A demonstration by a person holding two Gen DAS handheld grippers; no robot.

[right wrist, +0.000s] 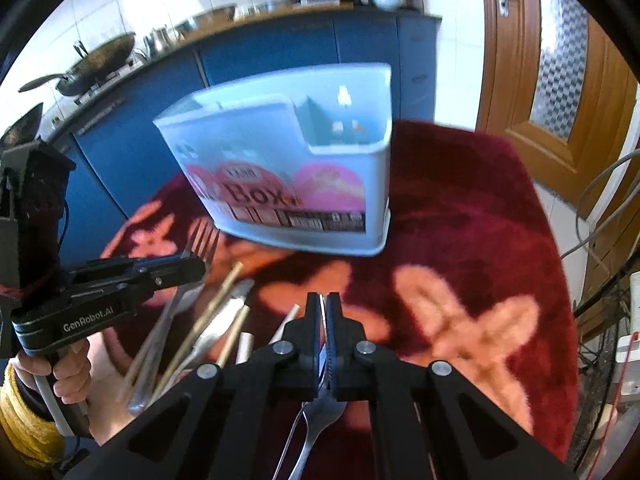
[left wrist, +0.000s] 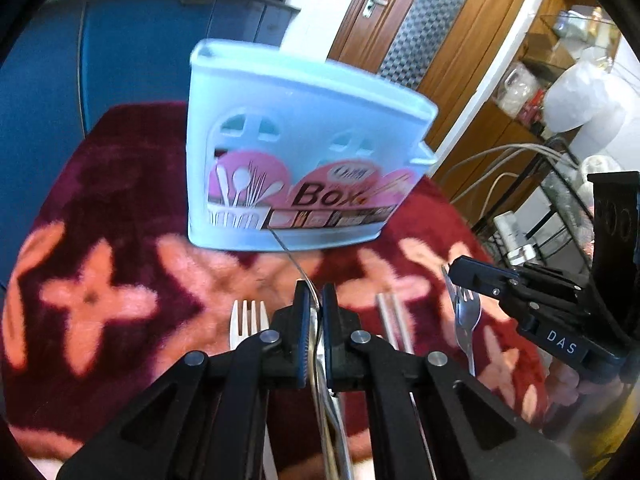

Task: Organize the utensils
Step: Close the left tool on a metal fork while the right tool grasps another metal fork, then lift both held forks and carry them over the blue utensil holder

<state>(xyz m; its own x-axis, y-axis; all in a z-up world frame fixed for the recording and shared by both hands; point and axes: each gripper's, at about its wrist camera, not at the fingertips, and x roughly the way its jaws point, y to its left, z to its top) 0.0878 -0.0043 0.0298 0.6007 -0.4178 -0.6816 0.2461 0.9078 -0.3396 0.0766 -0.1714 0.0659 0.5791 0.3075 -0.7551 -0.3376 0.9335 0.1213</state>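
Note:
A pale blue utensil box (left wrist: 304, 152) stands upright on the red flowered cloth; the right wrist view shows it (right wrist: 288, 176) open-topped with compartments. My left gripper (left wrist: 315, 300) is shut on a metal utensil (left wrist: 320, 364) whose thin edge pokes forward toward the box. In the right wrist view that gripper (right wrist: 188, 266) holds a metal fork (right wrist: 202, 240) above the pile. My right gripper (right wrist: 324, 304) is shut on a metal fork (right wrist: 320, 412) hanging below its fingers; it shows in the left wrist view (left wrist: 456, 276) with that fork (left wrist: 466, 312).
Loose utensils lie on the cloth: a white plastic fork (left wrist: 249, 320), chopsticks (right wrist: 212, 312) and a knife (right wrist: 224, 316). The red cloth (right wrist: 460, 240) covers a round table. Blue cabinets (right wrist: 280, 52) stand behind, a wooden door (right wrist: 560, 80) at right, cables (left wrist: 500, 164) beside the table.

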